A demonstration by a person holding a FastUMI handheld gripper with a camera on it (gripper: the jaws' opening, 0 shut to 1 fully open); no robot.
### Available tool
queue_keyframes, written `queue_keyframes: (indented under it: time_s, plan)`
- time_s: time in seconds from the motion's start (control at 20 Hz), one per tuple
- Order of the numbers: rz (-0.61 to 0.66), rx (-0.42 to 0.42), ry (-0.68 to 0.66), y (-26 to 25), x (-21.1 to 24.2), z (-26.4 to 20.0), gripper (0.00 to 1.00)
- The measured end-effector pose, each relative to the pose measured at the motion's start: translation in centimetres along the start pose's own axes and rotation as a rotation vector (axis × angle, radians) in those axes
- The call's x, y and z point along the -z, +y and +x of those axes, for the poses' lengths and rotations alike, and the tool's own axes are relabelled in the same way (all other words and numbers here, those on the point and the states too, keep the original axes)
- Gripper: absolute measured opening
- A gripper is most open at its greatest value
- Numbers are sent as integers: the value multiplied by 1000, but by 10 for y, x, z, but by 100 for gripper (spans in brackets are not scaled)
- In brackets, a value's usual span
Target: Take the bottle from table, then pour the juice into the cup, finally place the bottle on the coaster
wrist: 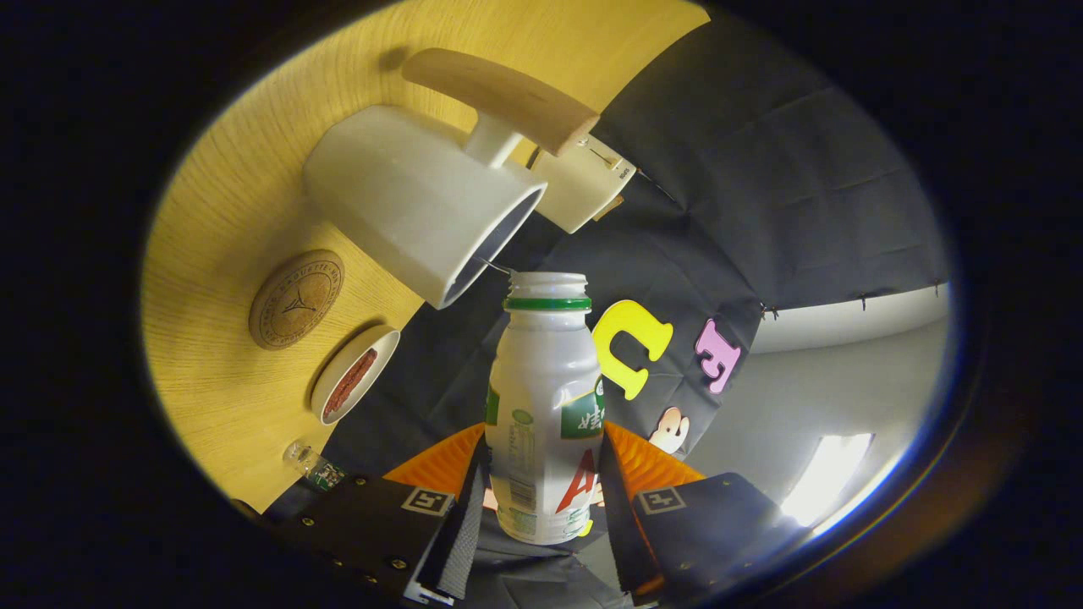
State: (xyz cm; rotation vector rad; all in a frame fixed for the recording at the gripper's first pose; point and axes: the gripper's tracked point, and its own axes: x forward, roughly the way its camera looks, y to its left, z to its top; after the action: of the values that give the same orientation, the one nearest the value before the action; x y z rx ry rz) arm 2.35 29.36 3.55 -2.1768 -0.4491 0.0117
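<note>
My gripper [541, 482] is shut on a white plastic bottle [541, 406] with a green neck ring and no cap; both fingers press its lower body. The whole view is rolled, so the wooden table [211, 364] stands steeply to one side. The bottle's open mouth [546, 282] sits right at the rim of a white cup [419, 203] with a wooden handle, and a thin stream runs from the mouth toward the cup's opening. A round cork coaster [296, 299] lies on the table beside the cup.
A small white dish [354, 373] holding something reddish sits next to the coaster. A small clear bottle [311, 463] lies near the table edge. A white box [582, 182] stands beyond the cup, against the black cloth wall.
</note>
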Motion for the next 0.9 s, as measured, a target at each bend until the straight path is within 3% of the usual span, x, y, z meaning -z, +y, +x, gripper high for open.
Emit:
queue_keyframes:
  time_s: [0.9]
  plan:
    - [-46,-19,-26,10,-11,-8,64]
